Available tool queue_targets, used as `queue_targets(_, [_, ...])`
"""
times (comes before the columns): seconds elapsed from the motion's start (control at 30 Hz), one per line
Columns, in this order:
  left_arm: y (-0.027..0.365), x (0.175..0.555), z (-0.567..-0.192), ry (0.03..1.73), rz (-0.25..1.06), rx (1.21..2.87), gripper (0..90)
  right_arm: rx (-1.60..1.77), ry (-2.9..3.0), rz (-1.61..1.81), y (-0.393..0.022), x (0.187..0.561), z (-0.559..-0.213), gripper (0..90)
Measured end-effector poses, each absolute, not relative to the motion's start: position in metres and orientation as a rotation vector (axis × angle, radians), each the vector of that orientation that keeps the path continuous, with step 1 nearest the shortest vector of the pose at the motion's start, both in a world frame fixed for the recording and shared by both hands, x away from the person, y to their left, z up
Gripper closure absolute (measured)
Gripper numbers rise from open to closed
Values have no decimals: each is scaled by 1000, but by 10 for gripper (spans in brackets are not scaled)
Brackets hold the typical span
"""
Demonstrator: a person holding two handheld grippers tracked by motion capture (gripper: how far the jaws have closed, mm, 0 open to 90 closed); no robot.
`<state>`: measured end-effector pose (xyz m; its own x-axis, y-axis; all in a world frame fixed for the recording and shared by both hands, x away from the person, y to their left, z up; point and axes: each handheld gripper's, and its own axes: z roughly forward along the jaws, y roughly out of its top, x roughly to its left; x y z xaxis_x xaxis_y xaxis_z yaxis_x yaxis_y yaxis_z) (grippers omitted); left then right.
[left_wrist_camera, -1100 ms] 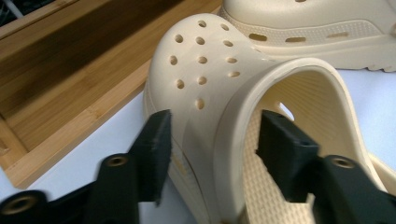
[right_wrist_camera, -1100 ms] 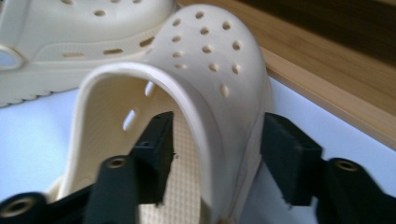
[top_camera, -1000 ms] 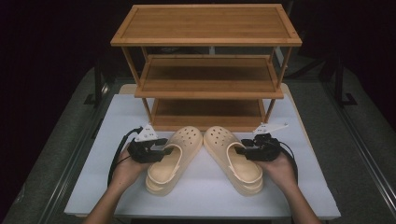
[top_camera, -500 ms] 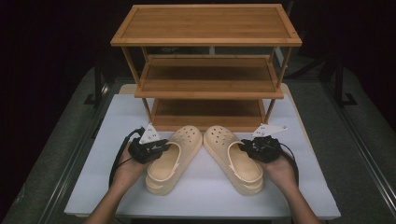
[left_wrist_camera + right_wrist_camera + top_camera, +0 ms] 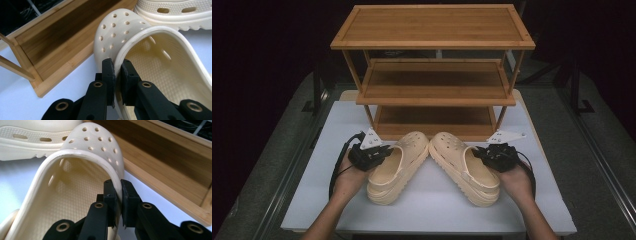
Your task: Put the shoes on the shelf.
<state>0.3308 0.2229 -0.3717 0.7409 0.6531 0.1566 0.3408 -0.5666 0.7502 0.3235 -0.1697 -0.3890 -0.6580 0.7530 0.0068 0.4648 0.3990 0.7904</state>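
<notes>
Cream foam clogs, one pair, lying toes together and heels splayed on the white table (image 5: pixel 312 200), lower centre of the high view, just in front of the bamboo shelf rack (image 5: pixel 432 65).

Left clog (image 5: pixel 394 167): left of centre. Left hand (image 5: pixel 346 180) enters from the bottom edge, forearm angled up and inward, palm wrapped round the left gripper (image 5: pixel 382 151), which points level toward the clog's outer side. In the left gripper view the jaws have just been closing and now pinch the rim of the clog's opening (image 5: pixel 140 42), one pad outside the wall, one inside.

Right clog (image 5: pixel 464 167): right of centre. Right hand (image 5: pixel 517 182) mirrors the left, forearm rising from the lower right, right gripper (image 5: pixel 482 152) aimed inward. Its jaws have likewise just been closing; in the right gripper view they clamp the clog's rim (image 5: pixel 82 157) beside the perforated toe.

Hard to make out: in the high view the gripper tips merge with the dark bodies, so the pinch itself reads from the gripper views. Forearms are cut off by the bottom edge. The rack's lowest shelf is shadowed; both gripper views crop it to a corner of the base frame (image 5: pixel 57 62). Surroundings beyond the table are dark.
</notes>
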Motion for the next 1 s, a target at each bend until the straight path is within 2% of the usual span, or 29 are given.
queue_targets(0.33, [217, 351, -362, 764, 591, 2189, 830, 1071, 2273, 1127, -172, 339, -380, 833])
queue_targets(1.0, [190, 413, -372, 876, 694, 2131, 830, 1166, 2128, 1068, -160, 401, -383, 832])
